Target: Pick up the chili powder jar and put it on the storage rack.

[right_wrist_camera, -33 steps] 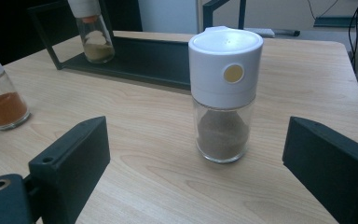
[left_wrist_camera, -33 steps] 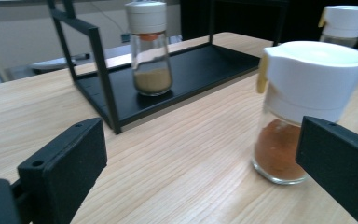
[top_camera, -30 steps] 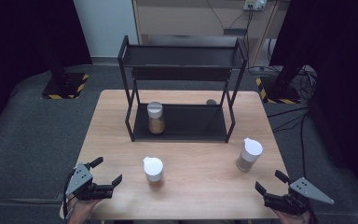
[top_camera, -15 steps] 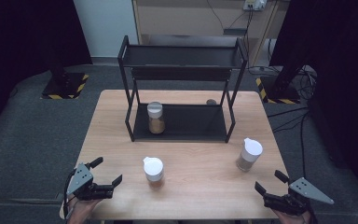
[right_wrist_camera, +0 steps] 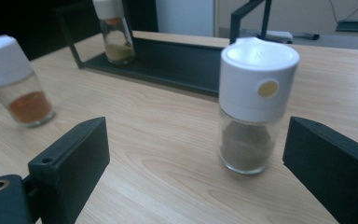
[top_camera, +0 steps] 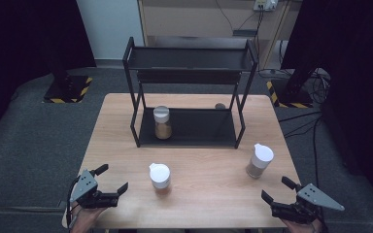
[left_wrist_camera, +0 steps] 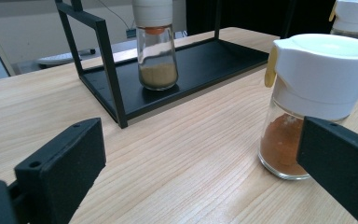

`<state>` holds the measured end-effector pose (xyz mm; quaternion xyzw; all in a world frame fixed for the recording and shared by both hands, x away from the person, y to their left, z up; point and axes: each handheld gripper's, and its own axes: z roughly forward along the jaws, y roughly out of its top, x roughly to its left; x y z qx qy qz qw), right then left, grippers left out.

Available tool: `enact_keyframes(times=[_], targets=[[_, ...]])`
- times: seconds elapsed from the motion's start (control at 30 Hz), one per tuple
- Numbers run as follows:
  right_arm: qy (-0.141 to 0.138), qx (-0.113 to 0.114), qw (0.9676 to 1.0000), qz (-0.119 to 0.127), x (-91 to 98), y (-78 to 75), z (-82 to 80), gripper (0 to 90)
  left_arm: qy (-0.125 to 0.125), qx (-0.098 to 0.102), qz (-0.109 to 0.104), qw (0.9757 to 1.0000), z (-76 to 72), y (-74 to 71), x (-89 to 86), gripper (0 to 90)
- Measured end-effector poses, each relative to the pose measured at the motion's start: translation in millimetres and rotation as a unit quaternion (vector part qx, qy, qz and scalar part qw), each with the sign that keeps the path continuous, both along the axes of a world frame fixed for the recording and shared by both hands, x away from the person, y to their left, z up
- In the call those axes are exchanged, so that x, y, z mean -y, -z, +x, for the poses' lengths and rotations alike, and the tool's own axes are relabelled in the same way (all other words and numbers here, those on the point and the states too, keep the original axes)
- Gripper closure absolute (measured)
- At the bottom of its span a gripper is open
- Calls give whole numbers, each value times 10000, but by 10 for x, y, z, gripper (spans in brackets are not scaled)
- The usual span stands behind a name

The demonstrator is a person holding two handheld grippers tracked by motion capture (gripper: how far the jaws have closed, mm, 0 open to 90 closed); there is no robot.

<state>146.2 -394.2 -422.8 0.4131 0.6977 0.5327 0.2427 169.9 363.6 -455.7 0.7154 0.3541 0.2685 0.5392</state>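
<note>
Spice jars: one with orange powder [top_camera: 160, 177] at the table's six o'clock, one with brown [top_camera: 259, 161] at four, a third [top_camera: 162, 123] on the black rack [top_camera: 189, 128]. Glass looks rigid, slick and breakable; the body below each white cap likely grips best. Left gripper [top_camera: 108, 183] and right gripper [top_camera: 279, 192] gape wide, holding nothing. Wooden table [top_camera: 213, 194], grey carpet [top_camera: 34, 141].

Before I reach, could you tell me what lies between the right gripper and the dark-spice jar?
Bare tabletop lies between the right gripper and dark-spice jar, seen in the high view.
</note>
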Motion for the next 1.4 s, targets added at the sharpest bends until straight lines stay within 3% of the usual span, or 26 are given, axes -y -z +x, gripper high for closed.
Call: enact_keyframes(times=[0.33,0.57,1.17,1.4], targets=[[-476,120,9988,13,-132,-225,133,72,22,-35,-37,10000,12,5,-13,6],[-869,227,9960,26,-281,-406,289,70,50,-68,-40,10000,24,5,-12,6],[-1809,253,9831,75,-786,-668,743,70,93,-106,-52,9999,40,8,-18,6],[-2149,234,9763,34,-1067,-724,921,70,106,-110,-66,9999,43,11,-26,6]])
